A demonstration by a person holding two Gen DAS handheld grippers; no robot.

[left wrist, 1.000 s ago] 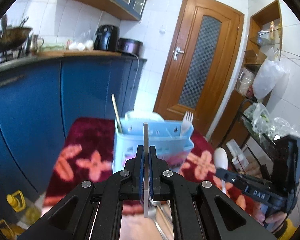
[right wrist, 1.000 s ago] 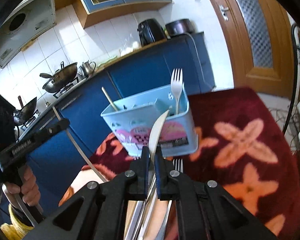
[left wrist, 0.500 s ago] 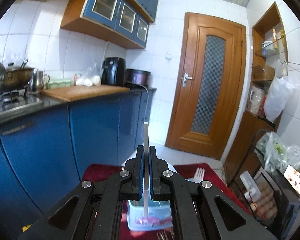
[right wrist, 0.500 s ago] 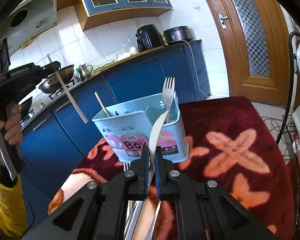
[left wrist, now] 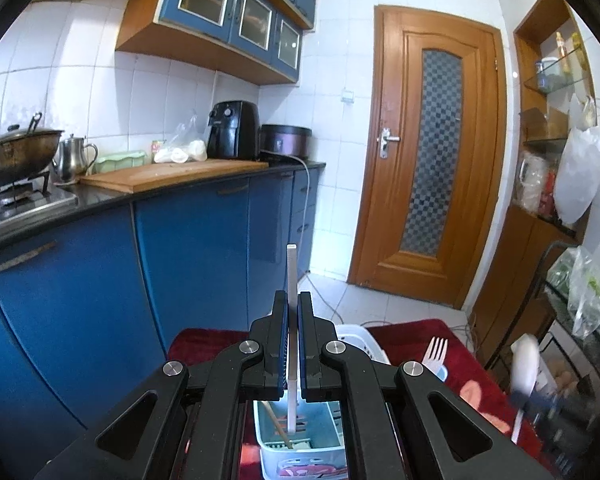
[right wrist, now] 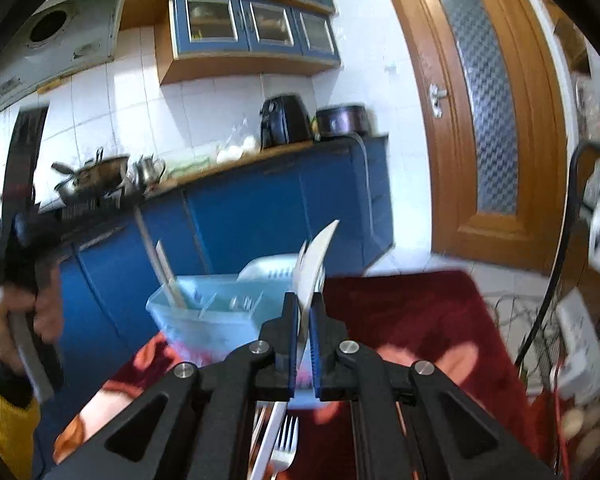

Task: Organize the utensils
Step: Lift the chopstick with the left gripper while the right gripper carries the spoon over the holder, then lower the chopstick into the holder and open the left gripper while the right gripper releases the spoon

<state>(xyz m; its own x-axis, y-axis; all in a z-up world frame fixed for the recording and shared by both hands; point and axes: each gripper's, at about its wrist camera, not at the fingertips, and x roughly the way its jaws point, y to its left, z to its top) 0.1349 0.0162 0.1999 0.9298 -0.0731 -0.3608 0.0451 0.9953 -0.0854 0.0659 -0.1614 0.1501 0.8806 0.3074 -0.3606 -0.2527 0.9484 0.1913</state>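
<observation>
We see the light-blue caddy [right wrist: 204, 320] standing near the worktop's [right wrist: 420, 320] far-left corner, beside the blue cabinets [left wrist: 204, 256]. Its compartments already hold a wooden chopstick [left wrist: 275, 424] and a white fork [left wrist: 435, 354] standing upright, narrowing the way in from above. To the caddy's right the red flowered cloth lies bare. More cutlery [right wrist: 284, 440] lies along the near edge.

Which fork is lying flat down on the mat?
The metal fork below the right gripper lies flat on the red mat. The white plastic fork stands upright in the blue utensil box, tines up.
</observation>
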